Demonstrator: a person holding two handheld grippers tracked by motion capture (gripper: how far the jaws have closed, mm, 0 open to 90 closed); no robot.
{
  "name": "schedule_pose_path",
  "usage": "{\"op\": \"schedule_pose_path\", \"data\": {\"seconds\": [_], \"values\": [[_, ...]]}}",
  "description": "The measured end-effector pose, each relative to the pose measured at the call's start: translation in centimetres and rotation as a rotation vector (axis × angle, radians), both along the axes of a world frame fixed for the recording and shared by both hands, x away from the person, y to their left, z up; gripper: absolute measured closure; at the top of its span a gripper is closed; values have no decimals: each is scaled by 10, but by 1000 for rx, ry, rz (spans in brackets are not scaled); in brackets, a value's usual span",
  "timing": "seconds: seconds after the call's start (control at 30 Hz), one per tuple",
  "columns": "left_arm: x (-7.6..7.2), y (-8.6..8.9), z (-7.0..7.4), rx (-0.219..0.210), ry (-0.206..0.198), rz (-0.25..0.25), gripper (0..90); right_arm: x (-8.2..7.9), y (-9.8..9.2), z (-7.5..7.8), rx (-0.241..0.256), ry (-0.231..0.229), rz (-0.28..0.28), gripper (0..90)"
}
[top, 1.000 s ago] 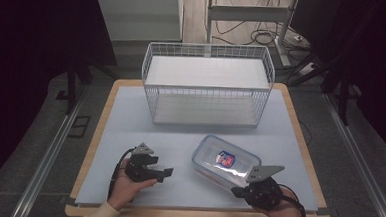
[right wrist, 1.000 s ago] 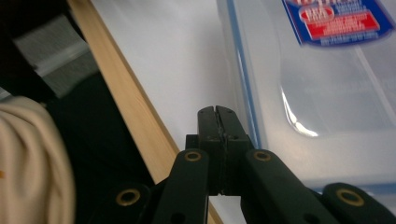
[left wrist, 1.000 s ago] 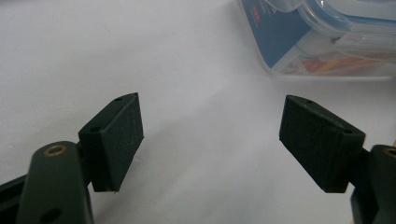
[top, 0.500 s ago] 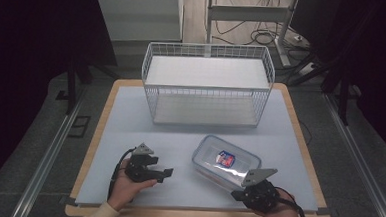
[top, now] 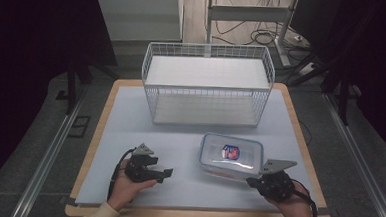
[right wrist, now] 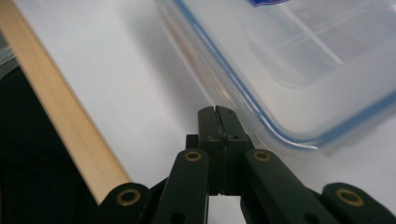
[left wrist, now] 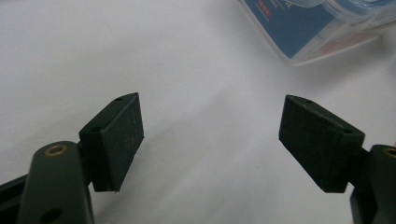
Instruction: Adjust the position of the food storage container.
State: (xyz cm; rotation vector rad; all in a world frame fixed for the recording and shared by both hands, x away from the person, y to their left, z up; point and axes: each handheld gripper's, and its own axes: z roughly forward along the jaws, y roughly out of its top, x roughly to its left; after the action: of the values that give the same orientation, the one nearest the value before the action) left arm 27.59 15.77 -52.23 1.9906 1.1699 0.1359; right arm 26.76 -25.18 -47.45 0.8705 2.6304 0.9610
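While resting low on the table (top: 130,120), left gripper (top: 161,174) spread wide, holding nothing; right gripper (top: 251,181) pressed fully together, empty, just beside the clear lidded container (top: 231,155). Both hands near the front edge. Wire basket (top: 207,84) behind. Right gripper slightly lower than a second ago.

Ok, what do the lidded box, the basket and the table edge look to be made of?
Lidded box: clear glossy plastic, probably; its see-through walls catch glare and a blue seal line runs round the lid.
Basket: thin wire grid, white-coated, likely metal.
Table edge: pale wood or wood-look board, matt, around a white mat.
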Motion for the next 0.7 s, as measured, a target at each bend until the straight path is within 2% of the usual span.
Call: {"op": "schedule_pose_path", "data": {"seconds": [0.2, 0.47, 0.7], "values": [[0, 0, -1, 3, 1, 0, 217, 5, -5, 0, 15, 3, -24, 900], [1, 0, -1, 1, 3, 2, 217, 14, -10, -1, 16, -28, -60, 900], [1, 0, -1, 2, 3, 3, 217, 16, -13, -1, 23, -33, -77, 900]]}}
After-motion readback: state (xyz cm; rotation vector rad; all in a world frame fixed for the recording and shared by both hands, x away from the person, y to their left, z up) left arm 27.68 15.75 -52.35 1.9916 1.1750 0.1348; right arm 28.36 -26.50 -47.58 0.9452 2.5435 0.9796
